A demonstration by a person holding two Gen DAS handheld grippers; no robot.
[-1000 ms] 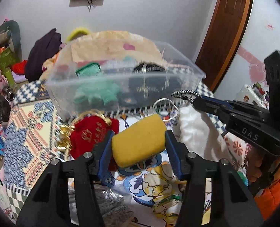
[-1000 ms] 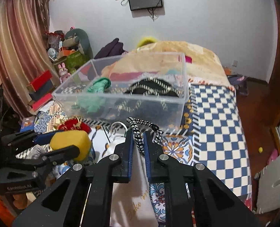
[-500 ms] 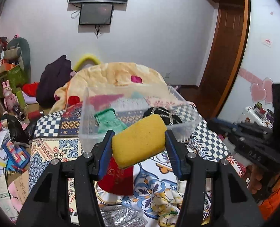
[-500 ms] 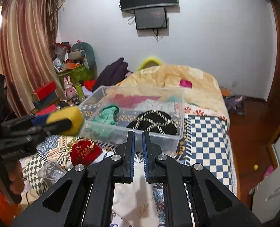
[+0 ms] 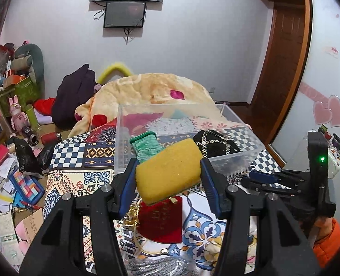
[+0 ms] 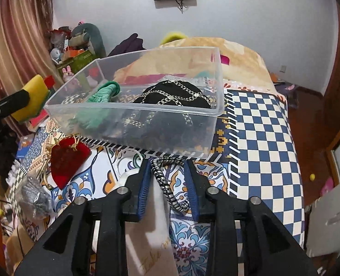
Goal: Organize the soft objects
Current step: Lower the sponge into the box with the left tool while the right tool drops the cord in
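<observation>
Sponge (image 5: 168, 169), yellow and fat, fills my left gripper (image 5: 167, 179): its blue pads press on both ends and hold it above the patterned bedspread (image 5: 85, 179). It hides part of the red pouch (image 5: 162, 220) below and the near wall of the clear bin (image 5: 236, 158). Inside the bin a green sock (image 5: 145, 146) and a black chain-patterned piece (image 5: 216, 143) show only in part. My right gripper (image 5: 259, 179) sits low at the right, small and dark.

From the right wrist, my right gripper (image 6: 167, 184) has its jaws opening, not gripping. A black-and-white braided cord (image 6: 166, 187) lies between them on a white cloth (image 6: 147, 237) that runs out of view. The bin (image 6: 133, 115) stands just beyond on the checkered cover (image 6: 262, 138). At the left edge the sponge (image 6: 33, 97) is half cut off.
</observation>
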